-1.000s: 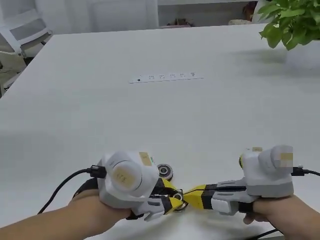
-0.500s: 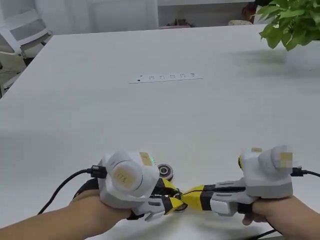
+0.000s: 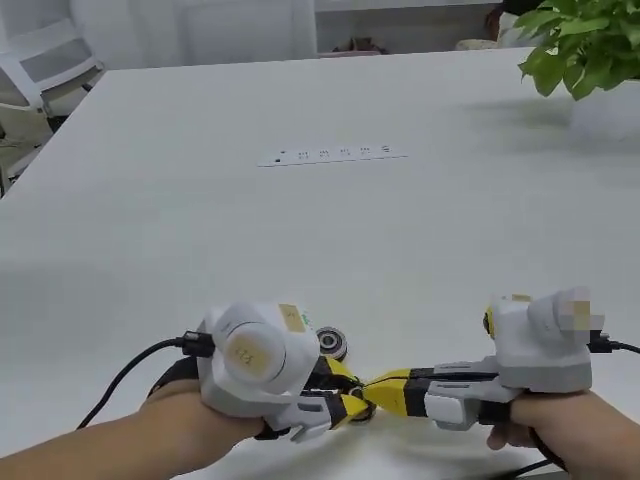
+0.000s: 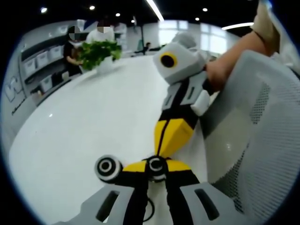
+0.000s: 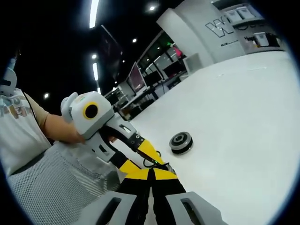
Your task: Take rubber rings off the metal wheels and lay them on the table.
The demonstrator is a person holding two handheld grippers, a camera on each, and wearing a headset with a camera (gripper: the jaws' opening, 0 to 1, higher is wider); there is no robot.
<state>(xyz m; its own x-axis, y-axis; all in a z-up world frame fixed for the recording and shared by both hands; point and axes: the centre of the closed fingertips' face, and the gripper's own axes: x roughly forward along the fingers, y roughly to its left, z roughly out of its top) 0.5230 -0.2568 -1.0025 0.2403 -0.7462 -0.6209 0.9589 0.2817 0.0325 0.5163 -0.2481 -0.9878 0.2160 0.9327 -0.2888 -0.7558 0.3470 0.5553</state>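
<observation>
At the bottom centre of the head view, the left gripper (image 3: 350, 402) and the right gripper (image 3: 378, 388) were held tip to tip, low over the near edge of the white table (image 3: 200, 230). In the left gripper view, a metal wheel (image 4: 157, 168) was seen clamped between that gripper's yellow tips at lower centre. The right gripper's yellow jaws were pointed down at it from the middle of the frame, pressed together to a narrow tip. In the right gripper view, that gripper's own jaws were shown drawn tight together at bottom centre. Whether a rubber ring was pinched between them could not be told.

A second metal wheel (image 3: 330, 342) was found lying flat on the table just beyond the left gripper, apart from the clamped one. It was seen right of centre in the right gripper view (image 5: 181, 140).

Farther up, at the centre of the head view, a white power strip (image 3: 333, 155) was laid across the tabletop. A leafy plant (image 3: 585, 45) was placed at the upper right, and a white chair (image 3: 45, 65) at the upper left.
</observation>
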